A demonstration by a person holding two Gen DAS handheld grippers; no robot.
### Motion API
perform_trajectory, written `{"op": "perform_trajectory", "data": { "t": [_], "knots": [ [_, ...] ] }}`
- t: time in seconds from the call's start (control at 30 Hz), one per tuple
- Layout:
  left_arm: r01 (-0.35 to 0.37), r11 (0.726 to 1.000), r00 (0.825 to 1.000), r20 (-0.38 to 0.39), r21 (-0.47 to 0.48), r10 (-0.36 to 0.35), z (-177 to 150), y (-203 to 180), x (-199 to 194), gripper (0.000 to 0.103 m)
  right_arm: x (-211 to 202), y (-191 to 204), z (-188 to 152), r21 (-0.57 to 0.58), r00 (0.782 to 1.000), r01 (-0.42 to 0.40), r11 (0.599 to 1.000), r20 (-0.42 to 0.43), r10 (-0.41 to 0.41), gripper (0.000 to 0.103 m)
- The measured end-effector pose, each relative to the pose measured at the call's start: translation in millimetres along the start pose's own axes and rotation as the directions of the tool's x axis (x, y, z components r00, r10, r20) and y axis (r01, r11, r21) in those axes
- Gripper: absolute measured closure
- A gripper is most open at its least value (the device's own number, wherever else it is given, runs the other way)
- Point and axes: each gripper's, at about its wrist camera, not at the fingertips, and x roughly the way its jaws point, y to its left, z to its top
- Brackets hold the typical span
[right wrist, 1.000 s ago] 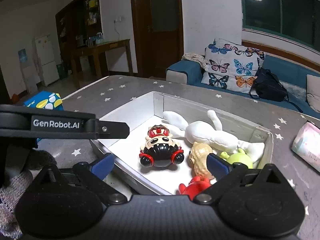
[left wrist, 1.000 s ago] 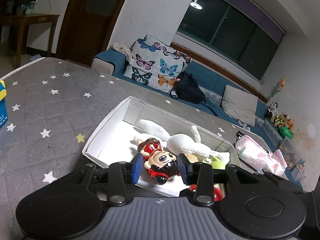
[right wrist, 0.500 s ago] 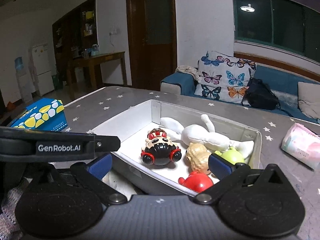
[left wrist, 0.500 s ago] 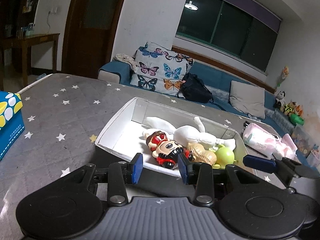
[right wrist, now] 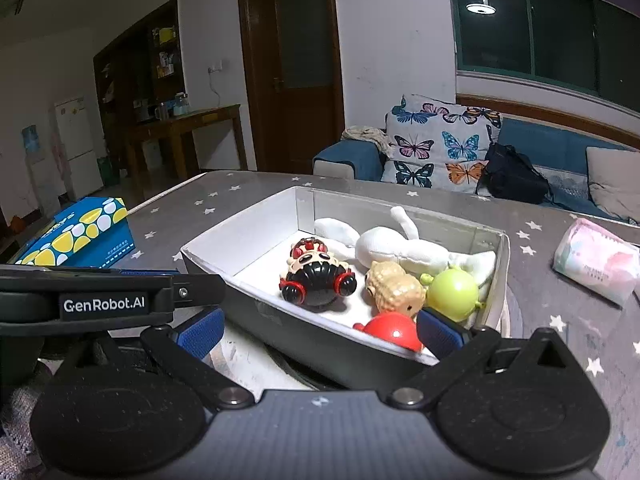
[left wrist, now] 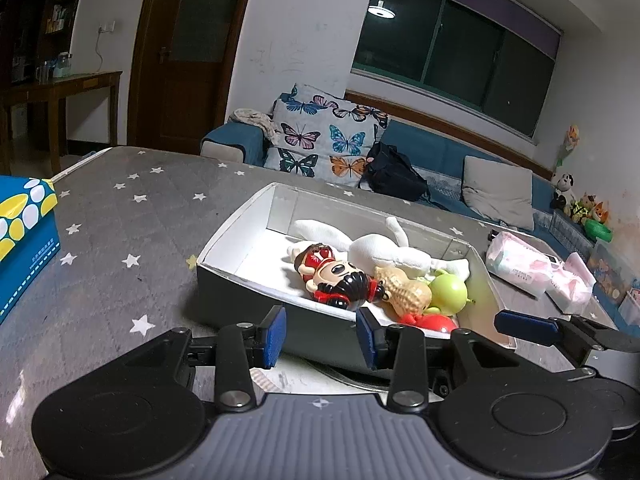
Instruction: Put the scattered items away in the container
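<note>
A white open box [left wrist: 224,236] [right wrist: 208,240] sits on the grey star-patterned table. Inside lie a cartoon doll with black hair [left wrist: 336,280] [right wrist: 316,276], a white plush [left wrist: 384,248] [right wrist: 396,248], a tan peanut toy [left wrist: 404,288] [right wrist: 394,286], a green round toy [left wrist: 450,290] [right wrist: 452,290] and a red toy [left wrist: 434,322] [right wrist: 390,330]. My left gripper [left wrist: 320,336] hangs open just short of the box's near wall, nothing between its blue pads. My right gripper [right wrist: 320,330] is open wide, also in front of the near wall, empty.
A blue and yellow tissue box [left wrist: 24,232] [right wrist: 76,236] stands at the table's left. A pink wrapped pack [left wrist: 532,268] [right wrist: 596,260] lies to the right of the box. Beyond the table is a blue sofa with butterfly cushions [left wrist: 320,140] and a black bag [left wrist: 392,172].
Both grippers have drawn back from above the box to just in front of its near wall. The doll that lay between the left pads now lies in the box, clear of them.
</note>
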Motion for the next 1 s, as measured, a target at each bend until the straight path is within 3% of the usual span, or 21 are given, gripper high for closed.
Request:
{"op": "perform_trajectory", "data": {
  "t": [1.0],
  "knots": [
    [-0.070,0.995,0.998,0.001,0.067,0.070,-24,-6,-4,0.062,-5,4,-29,0.060,0.999,-0.022,0.998,-0.029,0.023,0.000]
  ]
}}
